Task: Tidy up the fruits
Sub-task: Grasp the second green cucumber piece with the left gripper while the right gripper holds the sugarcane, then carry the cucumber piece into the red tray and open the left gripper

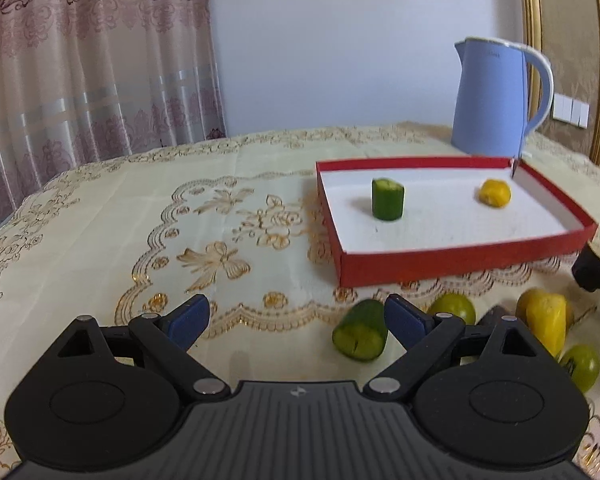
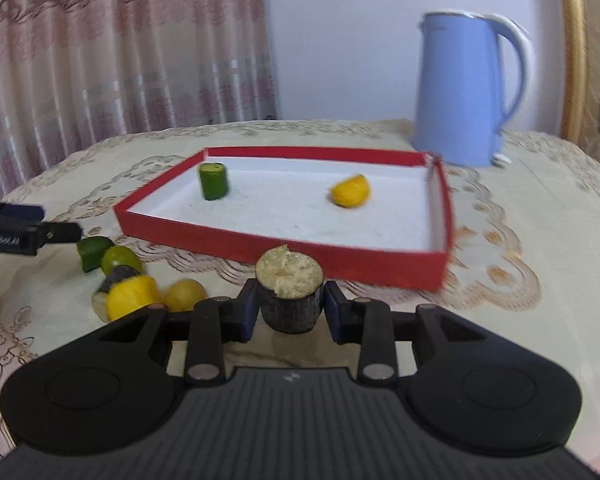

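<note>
Red tray (image 1: 452, 264) — blue kettle (image 1: 488, 100)

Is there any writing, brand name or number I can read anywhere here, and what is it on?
No text here reads for certain.
Blue kettle: a faint mark near its top rim, too small to read.
Left tongs: white lettering on the black side, too blurred to read.
Each tongs body carries a small white emblem, a symbol, not letters.
Red tray: no writing visible.

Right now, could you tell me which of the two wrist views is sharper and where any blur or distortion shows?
Left wrist view: mostly sharp, the red box and kettle crisp, though the table edge bows from the fisheye. Right wrist view: softer all over, smeared most at the box's right corner and the curtain; the dark chunk between the jaws stays fairly clear.
</note>
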Demonstrator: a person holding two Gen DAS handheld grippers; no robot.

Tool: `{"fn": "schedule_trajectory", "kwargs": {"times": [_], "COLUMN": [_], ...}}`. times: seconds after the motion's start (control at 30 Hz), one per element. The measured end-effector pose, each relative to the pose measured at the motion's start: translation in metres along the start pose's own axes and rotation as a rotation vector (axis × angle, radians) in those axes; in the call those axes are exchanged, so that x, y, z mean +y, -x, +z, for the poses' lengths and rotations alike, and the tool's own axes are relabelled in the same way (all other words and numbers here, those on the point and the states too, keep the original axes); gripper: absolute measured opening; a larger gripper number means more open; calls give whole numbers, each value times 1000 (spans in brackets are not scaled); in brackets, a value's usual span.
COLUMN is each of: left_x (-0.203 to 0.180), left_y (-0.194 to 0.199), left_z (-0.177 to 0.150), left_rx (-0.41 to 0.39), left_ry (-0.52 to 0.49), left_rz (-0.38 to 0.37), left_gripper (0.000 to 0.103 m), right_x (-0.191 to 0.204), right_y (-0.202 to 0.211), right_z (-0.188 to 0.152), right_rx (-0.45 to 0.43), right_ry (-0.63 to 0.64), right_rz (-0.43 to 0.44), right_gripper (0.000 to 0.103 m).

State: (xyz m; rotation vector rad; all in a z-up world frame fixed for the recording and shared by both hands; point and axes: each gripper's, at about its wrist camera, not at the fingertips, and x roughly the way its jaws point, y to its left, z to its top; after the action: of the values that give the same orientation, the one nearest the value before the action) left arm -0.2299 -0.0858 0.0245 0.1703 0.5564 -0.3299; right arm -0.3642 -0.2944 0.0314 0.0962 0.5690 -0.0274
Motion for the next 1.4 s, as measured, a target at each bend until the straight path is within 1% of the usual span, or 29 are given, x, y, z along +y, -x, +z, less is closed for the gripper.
{"fn": "schedule_trajectory", "kwargs": {"times": [0.07,0.17,0.27,0.37,0.4,0.43,0.5,0.6,0.67,0.83,1.23,1.4], "left_x": [-3,-10,-16,-15,-14,-14,-13,-16,-17,-23,-24,-25], "left_y": [-3,-8,-17,-21,-23,-24,-28,-29,-28,-25,-22,-14], "left_z": [-1,-3,-5,-4,-4,-3,-3,-2,-2,-1,-1,5], "left_rx": [10,26,55,75,80,88,105,102,101,108,113,80], "left_ry": [-7,-25,-46,-41,-36,-32,-26,-37,-38,-61,-48,-52], "left_rz": [-1,-24,-49,-70,-72,-70,-71,-64,-67,-93,-103,-104], "left_gripper": [95,95,94,93,88,73,58,58,55,33,31,30], "right_x": [-2,0,-2,-4,-5,-5,-5,-6,-6,-7,-8,-8], "right_y": [0,-4,-3,-4,-3,-3,-4,-4,-4,-4,-4,-4], "right_z": [0,0,0,0,-1,-1,-1,-1,-1,-1,-1,-2], "right_rx": [-7,8,5,6,7,8,12,12,13,12,7,7], "right_ry": [-8,7,-8,-23,-25,-25,-26,-30,-32,-36,-44,-46], "right_rz": [11,24,34,43,46,48,54,58,60,62,78,86], "right_gripper": [33,33,33,33,33,33,33,33,33,33,33,33]}}
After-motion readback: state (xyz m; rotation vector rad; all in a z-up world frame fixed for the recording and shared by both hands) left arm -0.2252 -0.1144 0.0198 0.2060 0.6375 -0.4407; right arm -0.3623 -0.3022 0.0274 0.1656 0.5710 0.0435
